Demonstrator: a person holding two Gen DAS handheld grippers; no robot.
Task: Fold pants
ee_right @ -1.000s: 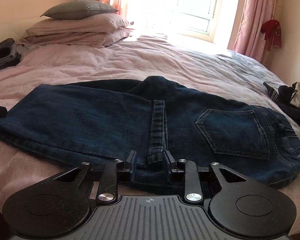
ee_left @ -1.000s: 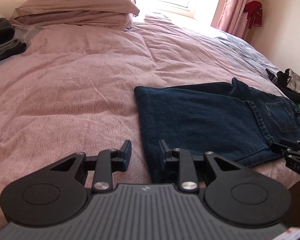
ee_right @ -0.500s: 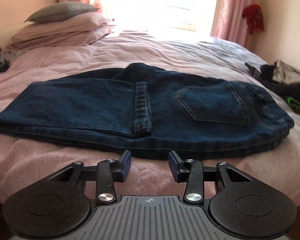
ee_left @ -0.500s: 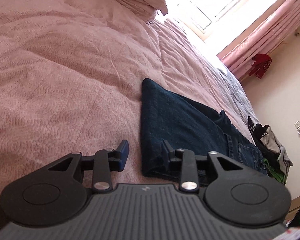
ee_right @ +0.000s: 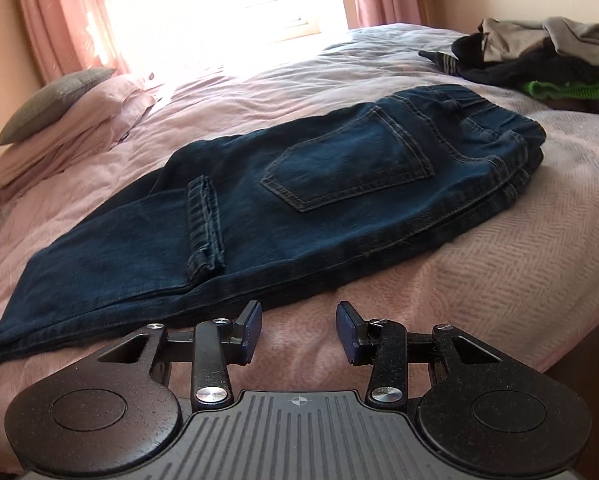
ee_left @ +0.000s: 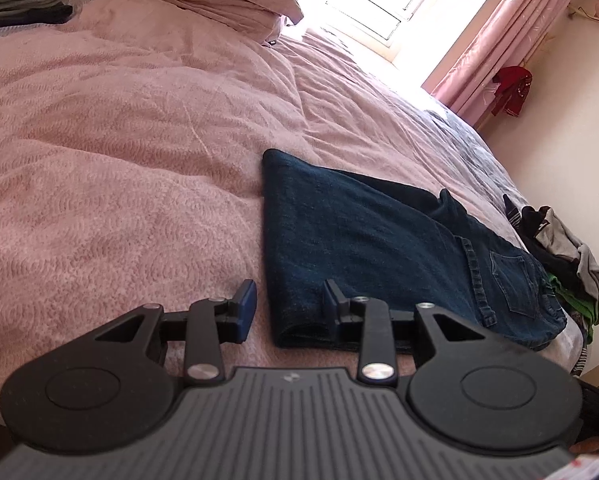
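Dark blue denim jeans (ee_right: 299, 200) lie folded on the pink quilt (ee_left: 119, 160) of the bed, near its front edge. The legs are doubled back over the seat, so the hem cuffs (ee_right: 204, 226) rest across the middle of the bundle, just beside the back pocket (ee_right: 351, 164). The waistband (ee_right: 495, 120) points toward a heap of loose clothes (ee_right: 547, 64), grey, black and green, which sits apart from the jeans at the bed's far corner.

The left tool (ee_left: 287, 306) hangs at the folded end of the jeans. Its jaws stand apart, with the corner of the fold lying between them; the left pad (ee_left: 246, 308) is clear of the cloth over the quilt, and the right finger sits against the denim without any visible pinch, so nothing is grasped.

The right tool (ee_right: 299, 330) is over bare quilt just in front of the long edge of the jeans, released, its jaws having just been opening, with nothing between them.

Pink pillows (ee_right: 75, 128) with a grey cushion (ee_right: 51, 100) on top are stacked at the head of the bed, under a bright window (ee_right: 227, 4) framed by pink curtains (ee_left: 499, 28).
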